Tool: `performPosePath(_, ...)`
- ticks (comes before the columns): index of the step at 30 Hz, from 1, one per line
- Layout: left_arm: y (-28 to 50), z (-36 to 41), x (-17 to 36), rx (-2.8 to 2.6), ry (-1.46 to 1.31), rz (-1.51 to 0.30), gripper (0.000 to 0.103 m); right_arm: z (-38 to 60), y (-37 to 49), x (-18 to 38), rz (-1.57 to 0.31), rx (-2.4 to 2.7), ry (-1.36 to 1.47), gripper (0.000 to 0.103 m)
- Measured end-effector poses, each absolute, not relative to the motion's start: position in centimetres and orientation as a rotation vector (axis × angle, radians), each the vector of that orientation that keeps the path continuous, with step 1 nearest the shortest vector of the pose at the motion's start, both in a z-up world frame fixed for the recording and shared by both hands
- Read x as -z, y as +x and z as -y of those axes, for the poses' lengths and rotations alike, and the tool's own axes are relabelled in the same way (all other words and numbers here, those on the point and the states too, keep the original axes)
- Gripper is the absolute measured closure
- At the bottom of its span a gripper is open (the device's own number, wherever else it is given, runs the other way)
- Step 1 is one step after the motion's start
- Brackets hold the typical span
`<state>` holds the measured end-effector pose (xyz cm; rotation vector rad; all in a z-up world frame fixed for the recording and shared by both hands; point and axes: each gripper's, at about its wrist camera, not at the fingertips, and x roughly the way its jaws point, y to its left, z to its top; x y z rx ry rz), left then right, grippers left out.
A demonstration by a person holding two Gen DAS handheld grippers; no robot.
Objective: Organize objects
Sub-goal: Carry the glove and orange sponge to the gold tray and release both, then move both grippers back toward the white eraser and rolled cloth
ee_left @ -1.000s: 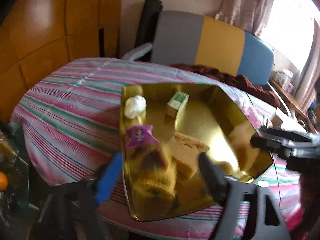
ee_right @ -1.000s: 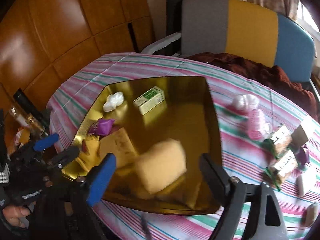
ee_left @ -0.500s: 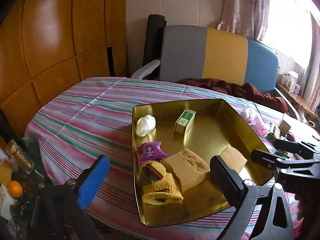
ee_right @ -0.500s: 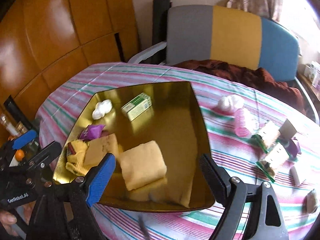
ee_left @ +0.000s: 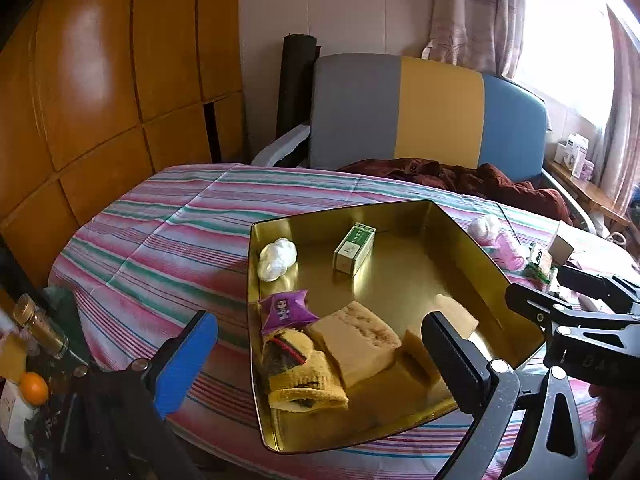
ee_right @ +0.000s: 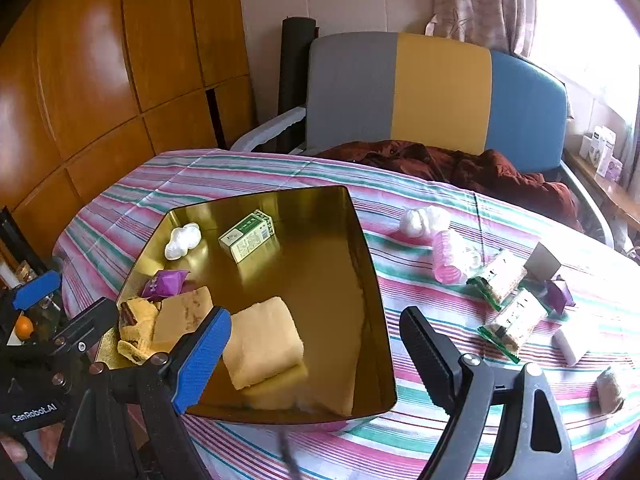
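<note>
My left hand-held gripper [ee_left: 320, 356] has just been opening and now stands wide, nothing between its jaws; it hangs over the near left corner of the tray [ee_left: 460, 220]. A moment ago it sat low over the yellow sock [ee_left: 304, 376], which now lies free in that corner, so I judge that item delivered. My right hand-held gripper [ee_right: 316, 356] is also wide and empty, above the tray's near edge, with the folded yellow cloth [ee_right: 264, 340] resting loose below it; that cloth was blurred a second ago and is sharp and settled now.

Inside the tray, going far from the sock: a tan block [ee_left: 356, 340], a purple packet [ee_left: 284, 310], a white wad [ee_left: 277, 258] by the left wall, and a green box [ee_left: 355, 246] toward the far side.

Out on the striped counter [ee_right: 240, 172], right of the tray, the unsorted things remain: a second white wad [ee_right: 424, 218], a pink roller [ee_right: 450, 262], two snack bars [ee_right: 508, 300], a small carton [ee_right: 542, 260], a purple wrapper [ee_right: 560, 294], a white piece [ee_right: 572, 340] and a brownish lump [ee_right: 610, 390] near the right edge.

So both drops look finished, and the task seems roughly half done. Next I expect the right hand-held gripper to swing right for the nearest loose piece.
</note>
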<state>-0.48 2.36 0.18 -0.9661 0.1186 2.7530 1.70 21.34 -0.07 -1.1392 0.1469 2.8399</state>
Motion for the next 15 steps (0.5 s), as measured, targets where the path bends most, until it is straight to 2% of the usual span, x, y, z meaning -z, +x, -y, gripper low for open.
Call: performPosePath(15,0.1,-4.5,-0.7,-2.712,-0.936,-0.168,0.001,-22.9,2.4,0.0,-0.182,-2.806,-1.110,0.015)
